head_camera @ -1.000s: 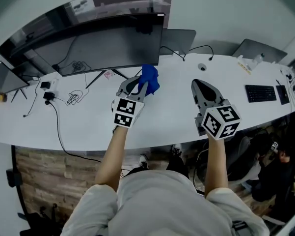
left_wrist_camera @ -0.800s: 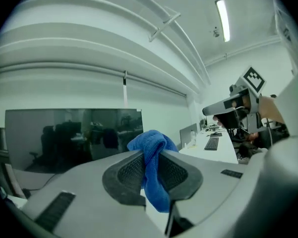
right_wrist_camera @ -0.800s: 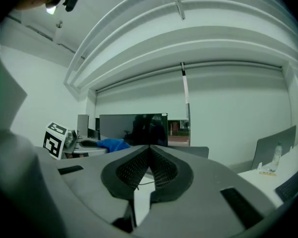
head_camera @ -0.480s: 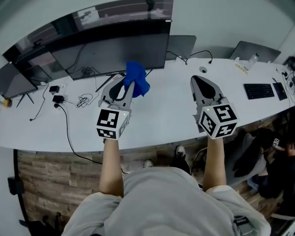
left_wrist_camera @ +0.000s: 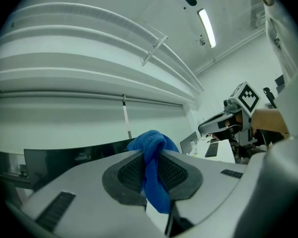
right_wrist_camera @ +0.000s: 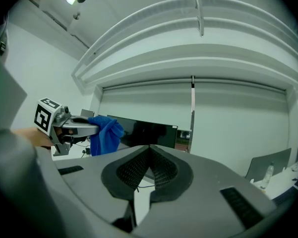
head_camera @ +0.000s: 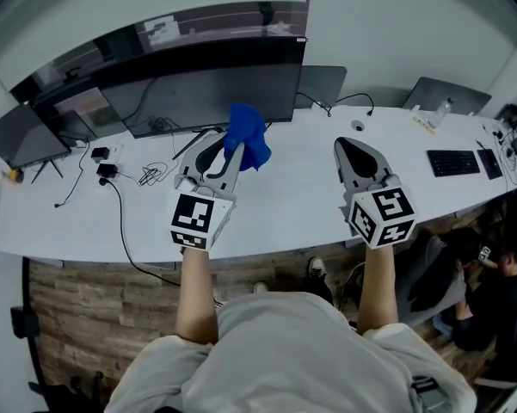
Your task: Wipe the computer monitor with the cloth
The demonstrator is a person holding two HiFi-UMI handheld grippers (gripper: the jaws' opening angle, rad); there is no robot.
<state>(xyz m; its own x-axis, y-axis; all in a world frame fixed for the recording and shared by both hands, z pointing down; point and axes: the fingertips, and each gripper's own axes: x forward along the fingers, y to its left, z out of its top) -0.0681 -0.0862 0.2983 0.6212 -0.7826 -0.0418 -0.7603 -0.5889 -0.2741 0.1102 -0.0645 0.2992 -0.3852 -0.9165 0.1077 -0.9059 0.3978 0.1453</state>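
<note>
Left gripper view is filled at its centre by the blue cloth (left_wrist_camera: 152,177), which is pinched between the two dark ribbed pads of the left gripper (left_wrist_camera: 149,157); the jaws are closed on it, with a bunch of fabric seen above the tips and a fold hanging down below them. In the head view the cloth (head_camera: 246,138) is held up over the white desk (head_camera: 275,218), in front of the lower edge of the wide dark monitor (head_camera: 202,89) (whether the screen is being touched cannot be told). The right gripper (head_camera: 347,147) is held further right above the desk, well apart from the cloth. In the right gripper view its pads (right_wrist_camera: 161,170) are seen pressed together at the tips, and nothing is gripped between them. Loose cables (head_camera: 148,175) are seen on the desk to the left of the left gripper, and a keyboard (head_camera: 454,162) is seen far to the right
</note>
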